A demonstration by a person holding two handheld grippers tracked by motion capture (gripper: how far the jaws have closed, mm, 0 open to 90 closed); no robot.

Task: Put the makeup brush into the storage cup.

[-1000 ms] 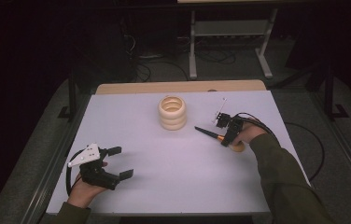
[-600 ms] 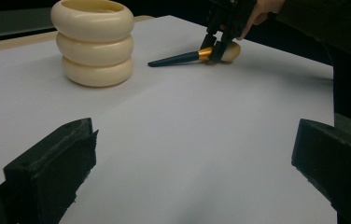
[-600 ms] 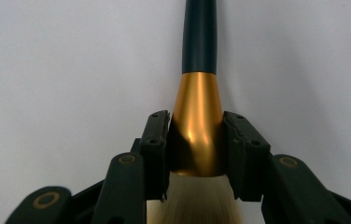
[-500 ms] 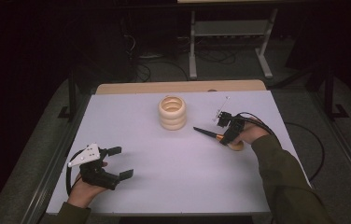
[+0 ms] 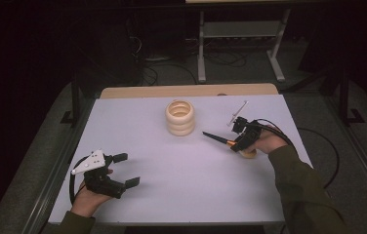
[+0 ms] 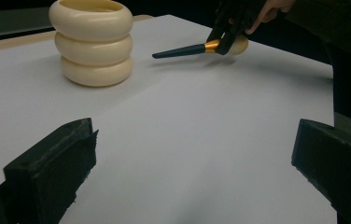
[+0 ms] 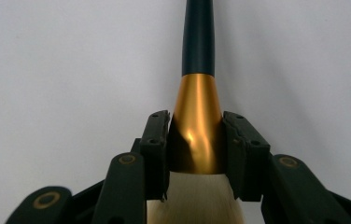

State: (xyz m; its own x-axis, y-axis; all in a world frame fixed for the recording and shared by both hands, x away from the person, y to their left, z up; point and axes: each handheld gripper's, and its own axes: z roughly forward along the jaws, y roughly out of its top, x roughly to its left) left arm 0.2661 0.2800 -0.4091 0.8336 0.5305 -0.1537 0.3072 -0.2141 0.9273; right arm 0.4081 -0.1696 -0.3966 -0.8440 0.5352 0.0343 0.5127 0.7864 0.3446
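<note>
**Brush clamped in right tongs, left tongs idle and wide**

Ahead and to the left of the right tongs (image 5: pixel 236 145): a cream-coloured stack of three rounded rings (image 5: pixel 180 117), hollow at the top, upright on the pale lilac tabletop (image 5: pixel 181 185), near the tip of the brush handle but apart from it. Just behind the right tongs, toward the far edge: a thin pale stick-like item (image 5: pixel 236 112), too small to identify. Between the two tongs, bare tabletop, nothing in the path.

Right tongs: narrowed, pads pressed on both sides of the shiny gold ferrule of a make-up brush with a tapered black handle and a cream bristle head (image 7: pixel 197 135). Handle pointing away from the tongs toward the ring stack, slightly raised off the tabletop; bristle head tucked back between the tongs, under the hand (image 5: pixel 269 143).

Left tongs (image 5: pixel 125 170): spread wide, holding nothing, low over the near left part of the tabletop, well apart from the brush and the ring stack.
</note>
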